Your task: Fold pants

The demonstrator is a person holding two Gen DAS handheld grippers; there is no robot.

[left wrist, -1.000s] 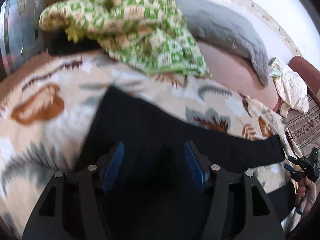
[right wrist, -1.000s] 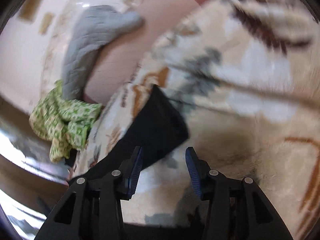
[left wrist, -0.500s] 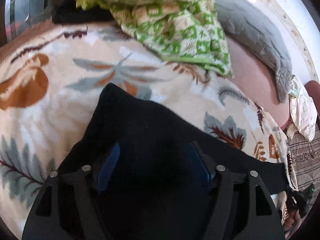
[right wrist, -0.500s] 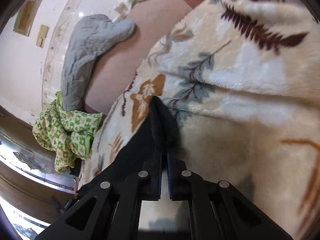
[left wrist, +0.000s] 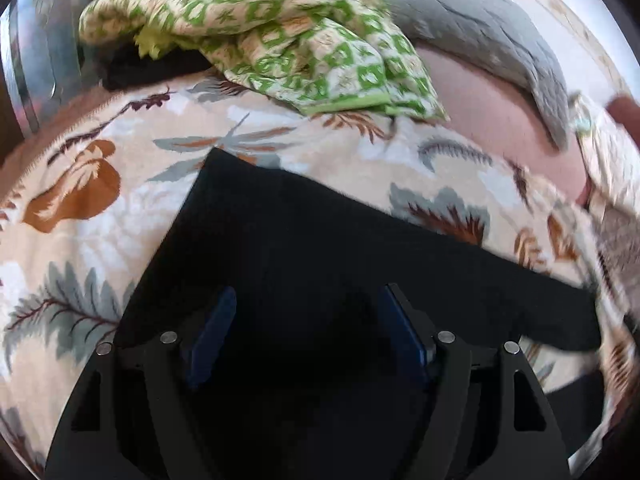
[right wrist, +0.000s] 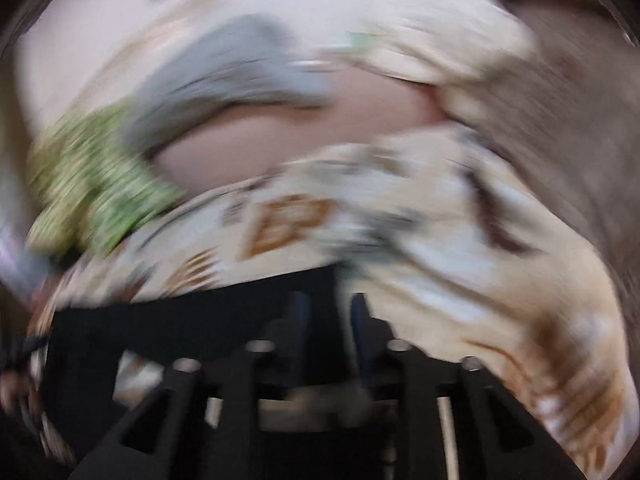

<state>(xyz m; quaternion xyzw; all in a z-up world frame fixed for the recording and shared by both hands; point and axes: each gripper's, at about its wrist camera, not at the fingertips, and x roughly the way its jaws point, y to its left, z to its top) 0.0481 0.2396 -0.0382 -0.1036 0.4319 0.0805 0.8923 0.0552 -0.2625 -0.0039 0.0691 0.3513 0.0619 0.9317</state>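
Left wrist view: black pants (left wrist: 312, 248) lie flat across a leaf-print blanket (left wrist: 80, 216) on the bed, running from the centre to the lower right. The left hand-held gripper (left wrist: 308, 336) hovers over them at the bottom centre, jaws wide and opening, pads clear of the cloth. A green checked cloth (left wrist: 280, 32) and a grey pillow (left wrist: 480, 28) sit along the top.

Right wrist view, blurred: the right hand-held gripper (right wrist: 328, 328) at the bottom centre has its jaws opening. The pants (right wrist: 192, 320) spread leftward; whether cloth is between the pads I cannot tell.
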